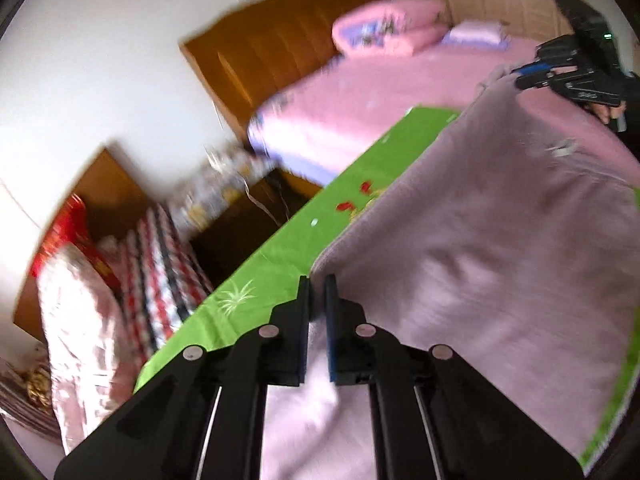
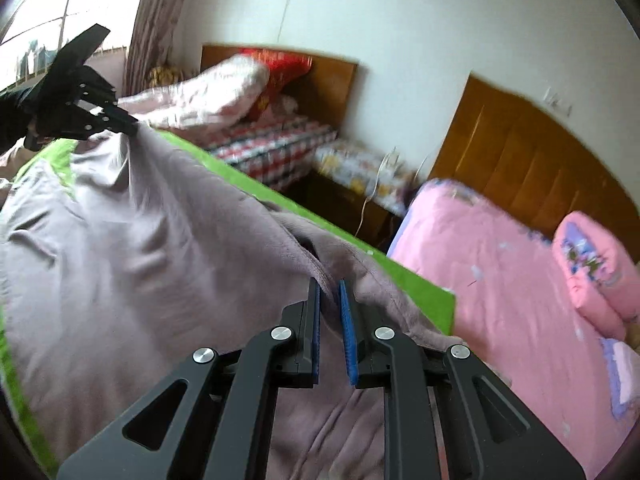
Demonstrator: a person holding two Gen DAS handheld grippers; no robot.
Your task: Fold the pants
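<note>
The mauve-pink pants [image 1: 480,216] hang stretched between my two grippers above a green cloth-covered table [image 1: 288,248]. My left gripper [image 1: 318,280] is shut on one corner of the pants. My right gripper shows at the far end in the left wrist view [image 1: 528,76], pinching the other corner. In the right wrist view the right gripper [image 2: 330,286] is shut on a fold of the pants [image 2: 140,240], and the left gripper [image 2: 134,128] grips the far corner. The fabric sags in wrinkles between them. The frames are blurred.
A pink bed [image 2: 500,260] with a rolled pink quilt [image 2: 596,276] and wooden headboard [image 2: 540,152] stands beyond the table. A second bed [image 2: 272,144] with a checked cover and bedding lies beside it. A dark nightstand [image 1: 248,224] sits between them. A window [image 2: 48,8] is at the left.
</note>
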